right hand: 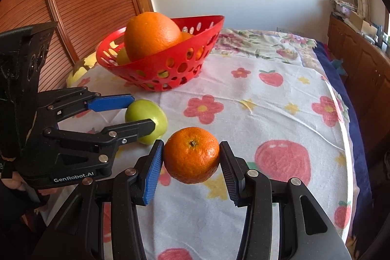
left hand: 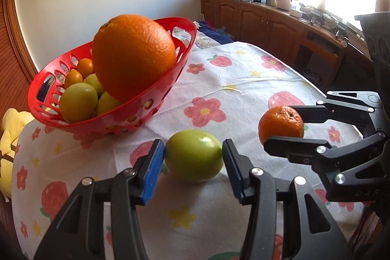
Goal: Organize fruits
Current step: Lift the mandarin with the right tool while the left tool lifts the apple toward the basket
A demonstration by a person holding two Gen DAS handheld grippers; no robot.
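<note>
You have the left tool (left hand: 193, 157) closed on the green fruit (left hand: 194, 158) and the right tool (right hand: 191, 156) closed on the tangerine (right hand: 191, 154); next, carry both to the red basket (left hand: 156, 99) without squeezing harder.

On the table (right hand: 280, 94), the basket (right hand: 156, 79) stands at the far left. In it a big orange (right hand: 152, 34) lies on top, against the near rim, with smaller fruits (left hand: 78, 101) under and behind it. Nearer than the basket, an apple (left hand: 193, 158) lies on the cloth between the fingers of the left gripper (left hand: 192, 160). To the right of the apple, a mandarin (right hand: 191, 154) sits between the fingers of the right gripper (right hand: 191, 157). A cabinet (left hand: 268, 23) runs along the far right wall.
</note>
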